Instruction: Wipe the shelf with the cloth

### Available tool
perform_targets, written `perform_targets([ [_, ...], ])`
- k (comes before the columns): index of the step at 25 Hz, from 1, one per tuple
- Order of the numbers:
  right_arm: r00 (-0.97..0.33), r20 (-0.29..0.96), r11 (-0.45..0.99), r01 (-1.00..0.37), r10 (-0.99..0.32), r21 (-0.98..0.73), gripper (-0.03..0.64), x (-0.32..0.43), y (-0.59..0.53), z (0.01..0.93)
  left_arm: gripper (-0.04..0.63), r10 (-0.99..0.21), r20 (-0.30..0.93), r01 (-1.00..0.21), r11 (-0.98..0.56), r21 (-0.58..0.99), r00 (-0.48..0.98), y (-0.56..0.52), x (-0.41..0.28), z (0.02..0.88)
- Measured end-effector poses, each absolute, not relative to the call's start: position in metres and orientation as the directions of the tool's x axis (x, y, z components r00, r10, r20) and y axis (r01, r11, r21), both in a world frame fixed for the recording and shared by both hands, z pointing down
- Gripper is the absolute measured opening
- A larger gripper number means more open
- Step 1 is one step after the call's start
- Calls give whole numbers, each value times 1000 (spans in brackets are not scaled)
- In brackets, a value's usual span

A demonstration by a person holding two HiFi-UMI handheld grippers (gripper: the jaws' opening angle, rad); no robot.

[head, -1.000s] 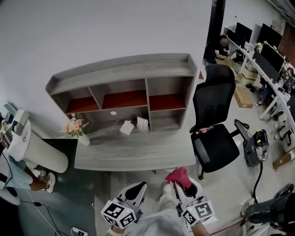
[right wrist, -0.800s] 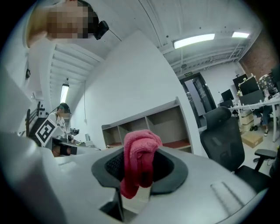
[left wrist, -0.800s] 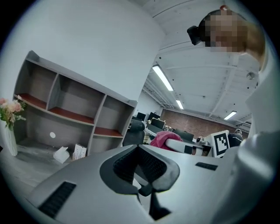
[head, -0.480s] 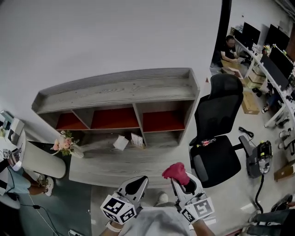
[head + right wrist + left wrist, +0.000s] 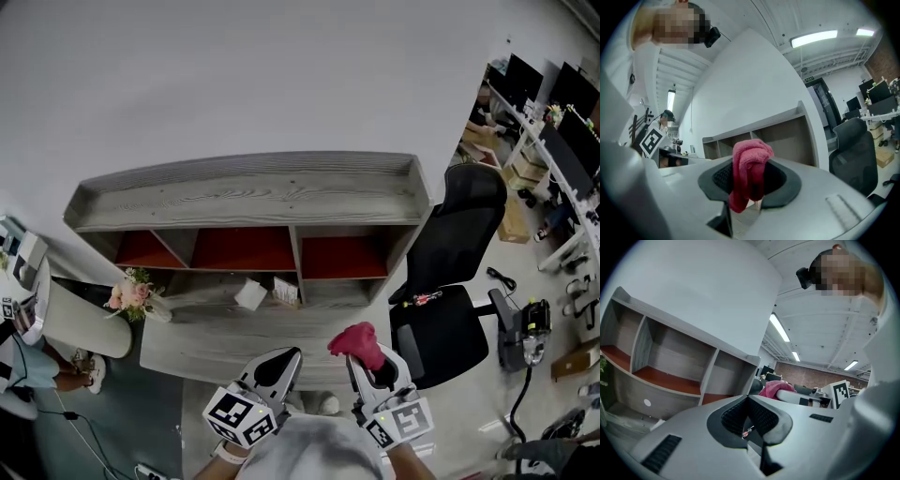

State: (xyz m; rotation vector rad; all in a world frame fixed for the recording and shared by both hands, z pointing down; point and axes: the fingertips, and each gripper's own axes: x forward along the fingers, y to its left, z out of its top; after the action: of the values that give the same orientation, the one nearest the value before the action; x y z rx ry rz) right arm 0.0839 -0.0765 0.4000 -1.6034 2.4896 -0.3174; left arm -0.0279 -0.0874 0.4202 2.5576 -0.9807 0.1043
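A grey wooden shelf unit with three red-floored cubbies stands on a grey desk against the white wall. My right gripper is shut on a bunched pink cloth, held over the desk's near edge; the right gripper view shows the cloth pinched between the jaws, with the shelf behind. My left gripper hangs beside it, shut and holding nothing; in its own view its jaws meet, and the shelf and the cloth show beyond.
On the desk sit a pink flower bunch, a white box and a small card stand. A black office chair stands right of the desk. A white cylinder is at the left. Desks with monitors are far right.
The head view has closed in on the shelf, which now sits larger and more central. Both grippers keep their places low in the view, the pink cloth still held in the right one.
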Motion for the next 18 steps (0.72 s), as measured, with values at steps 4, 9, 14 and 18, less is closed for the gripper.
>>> perform_targets([
  [4, -406, -7, 396, -888, -914, -235, 128, 80, -87, 398, 6, -621, 194, -647, -687, 330, 759, -98, -30, 417],
  [9, -365, -51, 368, -912, -930, -184, 129, 86, -106, 392, 6, -612, 176, -633, -707, 316, 771, -108, -25, 417],
  [14, -346, -150, 364, -923, -926, -126, 129, 85, -136, 376, 6, -635, 145, -645, -703, 301, 759, -122, -32, 413],
  [18, -361, -160, 375, -924, -919, -71, 129, 77, -164, 372, 6, -643, 126, -650, -709, 273, 755, -135, -32, 406],
])
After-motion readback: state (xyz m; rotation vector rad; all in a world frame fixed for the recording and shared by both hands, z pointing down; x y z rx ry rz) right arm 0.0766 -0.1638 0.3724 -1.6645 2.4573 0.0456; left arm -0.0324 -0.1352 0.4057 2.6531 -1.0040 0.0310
